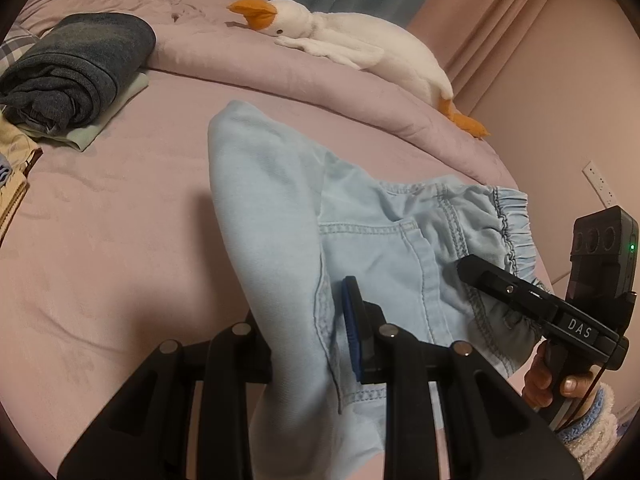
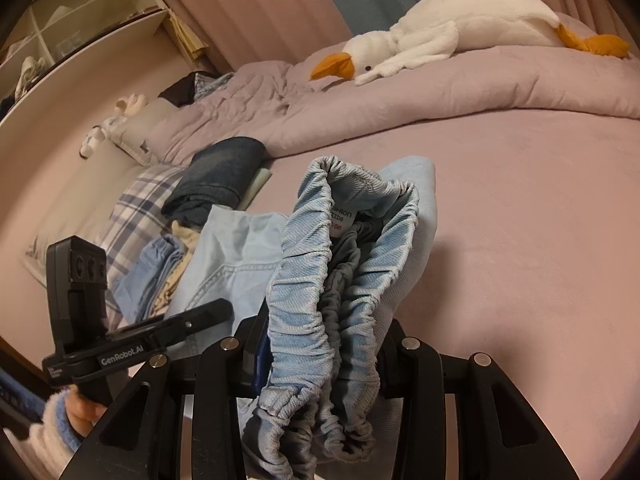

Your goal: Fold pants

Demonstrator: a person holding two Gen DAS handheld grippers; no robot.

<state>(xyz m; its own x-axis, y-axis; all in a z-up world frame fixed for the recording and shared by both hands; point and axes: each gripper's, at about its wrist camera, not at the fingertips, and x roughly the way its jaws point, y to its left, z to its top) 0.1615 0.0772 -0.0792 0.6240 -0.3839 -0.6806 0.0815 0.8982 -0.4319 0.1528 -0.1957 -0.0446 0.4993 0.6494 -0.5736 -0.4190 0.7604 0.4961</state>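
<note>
Right wrist: "GenRobot.AI" left gripper [image 2: 224,308]

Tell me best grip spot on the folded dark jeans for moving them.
Judging from both views: take the dark jeans at the rolled, thick end facing the hand-held grippers, coming in low from the near side; that edge bunches all layers, so the fold likely stays together.

Non-task items: white plush goose [image 1: 352,40], orange beak/feet, lying on rolled lilac duvet [image 1: 248,64] at far side of bed [image 1: 120,248]. Folded dark denim [image 1: 76,72] on pale green garment [image 1: 86,136], near plaid pillow [image 2: 140,208]. Shelf unit [image 2: 80,16] by wall. Wall socket [image 1: 599,184] at right.
</note>
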